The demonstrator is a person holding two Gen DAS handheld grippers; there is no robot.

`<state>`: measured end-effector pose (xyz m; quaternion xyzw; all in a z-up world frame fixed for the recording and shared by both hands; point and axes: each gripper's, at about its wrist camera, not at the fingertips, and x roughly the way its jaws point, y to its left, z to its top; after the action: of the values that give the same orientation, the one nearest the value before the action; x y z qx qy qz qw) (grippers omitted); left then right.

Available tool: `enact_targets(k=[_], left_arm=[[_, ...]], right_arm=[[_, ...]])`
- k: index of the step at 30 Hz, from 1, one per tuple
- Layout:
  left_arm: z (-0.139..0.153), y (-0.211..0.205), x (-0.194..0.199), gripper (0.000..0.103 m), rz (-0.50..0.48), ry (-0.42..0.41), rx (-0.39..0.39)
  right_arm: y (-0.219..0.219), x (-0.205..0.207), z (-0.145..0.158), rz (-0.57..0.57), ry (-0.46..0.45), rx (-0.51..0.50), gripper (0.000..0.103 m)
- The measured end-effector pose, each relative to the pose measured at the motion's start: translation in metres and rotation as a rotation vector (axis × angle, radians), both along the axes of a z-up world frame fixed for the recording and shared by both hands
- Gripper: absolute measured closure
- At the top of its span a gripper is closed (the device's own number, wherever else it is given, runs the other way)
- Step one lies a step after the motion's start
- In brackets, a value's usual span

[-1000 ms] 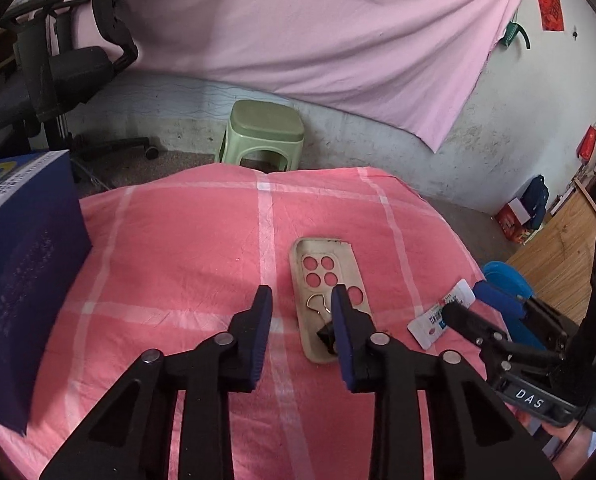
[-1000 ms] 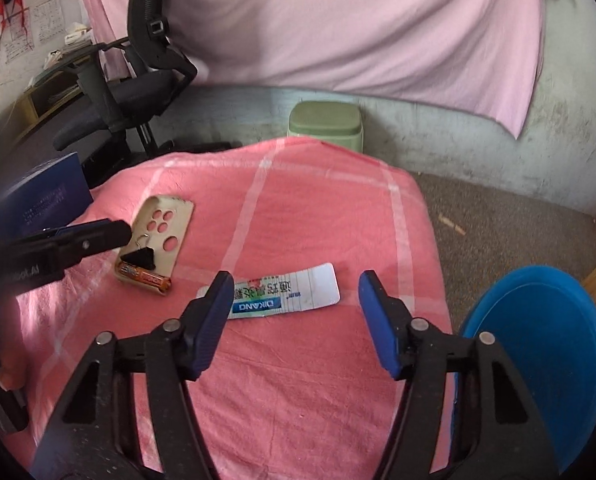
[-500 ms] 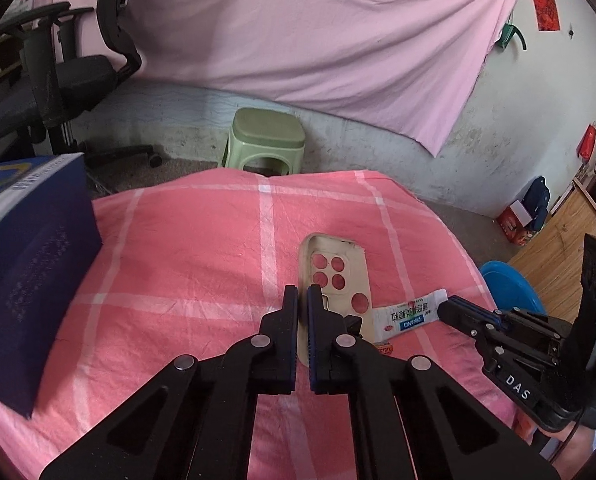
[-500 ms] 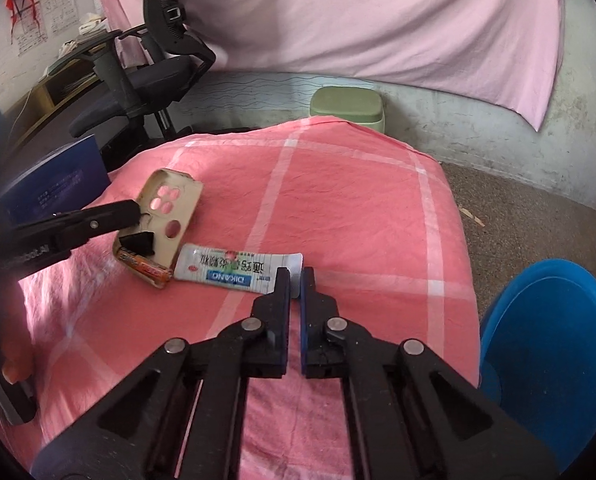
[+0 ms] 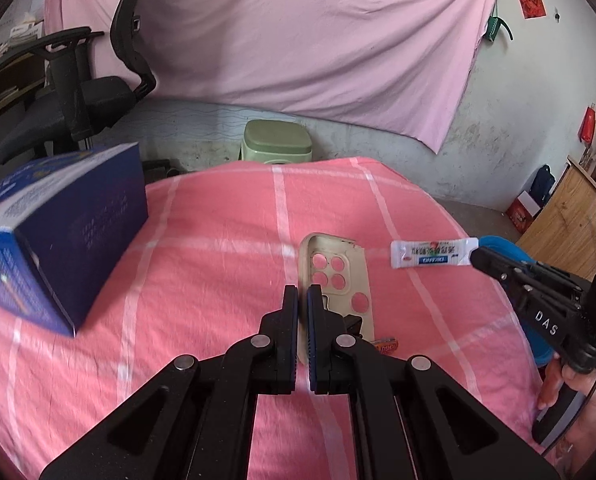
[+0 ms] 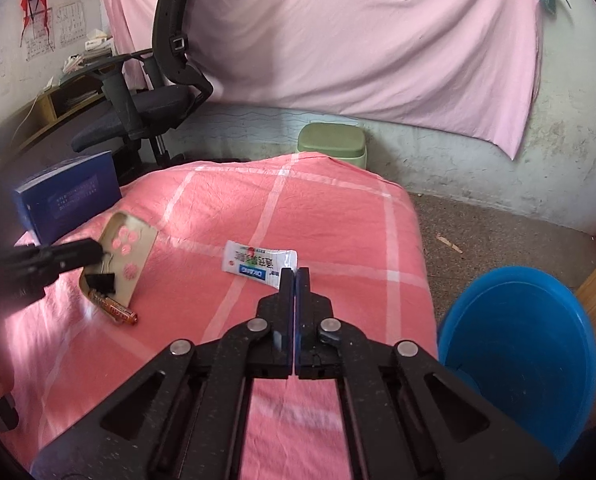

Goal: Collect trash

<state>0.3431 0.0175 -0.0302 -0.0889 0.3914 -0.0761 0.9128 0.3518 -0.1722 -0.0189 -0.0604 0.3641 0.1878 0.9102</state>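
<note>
Now right gripper (image 6: pixel 295 276) fingers pinch sachet (image 6: pixel 258 262); left gripper (image 5: pixel 302 294) fingers pinch clip (image 6: pixel 101 280).

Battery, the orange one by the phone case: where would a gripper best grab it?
Probably across its thin round body, near the end pointing away from the phone case. Come down from above, one finger on each long side: the battery lies flat on the pink cloth, and its other end is crowded by the case and binder clip.

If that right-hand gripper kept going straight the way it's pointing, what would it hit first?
Probably the pink checked cloth just beyond; the right gripper is pinching the white packet, which would travel with it.
</note>
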Motion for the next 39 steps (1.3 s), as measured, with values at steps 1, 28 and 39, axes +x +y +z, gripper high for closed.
enact_targets(k=[1,28,39], left_arm=[[0.000,0.001,-0.003,0.101,0.001,0.004,-0.003],[-0.003,-0.046,-0.039,0.089,-0.153,0.027,0.106],[-0.017,-0.074,-0.018,0.089,-0.239,0.060,0.115]], right_arm=[[-0.001,-0.002,0.001,-0.001,-0.004,0.003,0.082],[-0.017,-0.040,0.001,0.041,0.028,0.086,0.082],[-0.046,-0.037,0.000,-0.019,0.036,0.100,0.082]])
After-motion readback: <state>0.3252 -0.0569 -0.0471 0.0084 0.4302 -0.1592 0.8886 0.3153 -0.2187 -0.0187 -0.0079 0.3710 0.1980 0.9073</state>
